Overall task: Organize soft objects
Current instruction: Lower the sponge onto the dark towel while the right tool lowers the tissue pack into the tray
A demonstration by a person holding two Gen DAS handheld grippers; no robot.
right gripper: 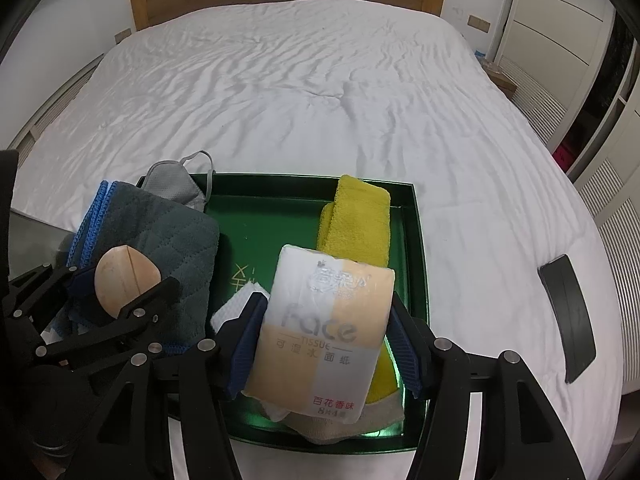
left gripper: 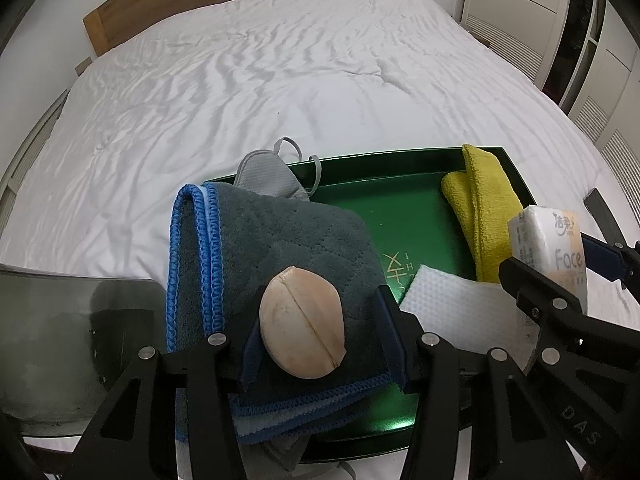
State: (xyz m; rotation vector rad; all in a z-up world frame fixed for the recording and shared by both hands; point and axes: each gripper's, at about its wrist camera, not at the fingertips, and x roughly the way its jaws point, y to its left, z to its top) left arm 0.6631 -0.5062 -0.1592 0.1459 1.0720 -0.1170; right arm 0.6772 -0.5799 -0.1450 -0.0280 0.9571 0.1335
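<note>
Soft objects are gathered in a green tray (right gripper: 416, 240) that sits on the bed (right gripper: 320, 100) close to its near edge. A grey towel with blue edging (left gripper: 288, 232) lies over the tray's left side and overhangs the rim. A grey face mask (left gripper: 268, 176) sits at the far left corner, a yellow cloth (right gripper: 356, 220) runs along the right side, and a white quilted cloth (left gripper: 444, 300) lies near the middle of the near edge.

The left tongs (left gripper: 320, 304) are released. A beige oval sponge (left gripper: 302, 322) rests on the towel between the jaws, with the left pad against it and the right pad standing clear, so placing the sponge looks finished.

The right tongs (right gripper: 326, 300) are clenched on a wrapped tissue pack (right gripper: 324, 328), pads pressing both long sides. The pack hangs tilted over the tray's near right part, above the yellow cloth's end and a cream cloth (right gripper: 320, 426) beneath it.

The step in hand seems to be setting down the tissue pack. The next move probably calls for lowering it onto the bare green floor between towel and yellow cloth, or onto the cloths below, then loosening the grip. The left tongs would need to back away without dragging the sponge off the towel.
</note>
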